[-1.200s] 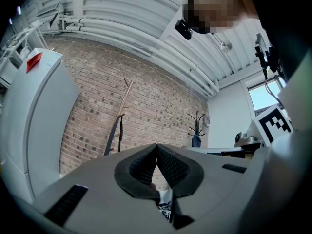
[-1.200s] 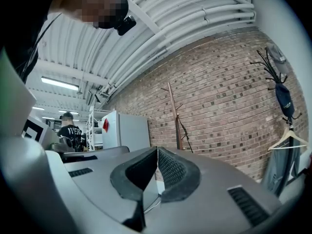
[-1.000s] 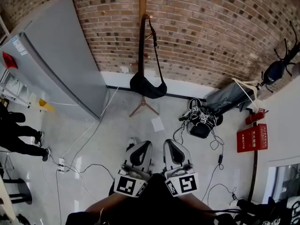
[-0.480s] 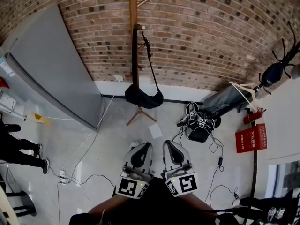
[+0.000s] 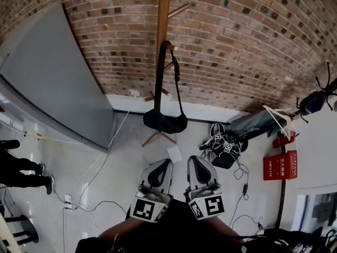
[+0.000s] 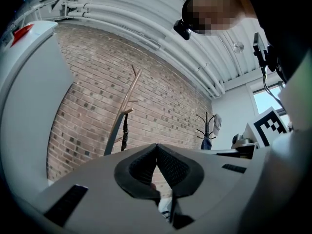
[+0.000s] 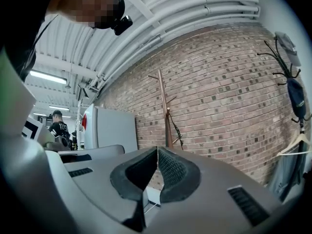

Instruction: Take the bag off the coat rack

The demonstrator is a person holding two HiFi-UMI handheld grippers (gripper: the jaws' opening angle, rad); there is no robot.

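A black bag (image 5: pixel 166 123) hangs low by its long strap (image 5: pixel 179 88) from a peg of the wooden coat rack (image 5: pixel 163 15), which stands against the brick wall. Both grippers are held side by side at the bottom of the head view, well short of the rack and pointing toward it. My left gripper (image 5: pixel 165 163) is shut with nothing in it, and so is my right gripper (image 5: pixel 192 160). The left gripper view shows the rack (image 6: pixel 127 94) and the strap (image 6: pixel 125 135) above the closed jaws (image 6: pixel 156 145). In the right gripper view the rack (image 7: pixel 163 106) stands above the closed jaws (image 7: pixel 157 148).
A tall grey fridge (image 5: pixel 63 88) stands left of the rack. On the floor lie a white sheet (image 5: pixel 175 153), a heap of black gear and cables (image 5: pixel 224 141), a grey garment on a hanger (image 5: pixel 258 121), a red box (image 5: pixel 281 165) and trailing cords (image 5: pixel 68 199). A person's legs (image 5: pixel 16 162) show at far left.
The head view has shifted: the rack and bag now sit slightly further right and closer. Both grippers stay shut and side by side.
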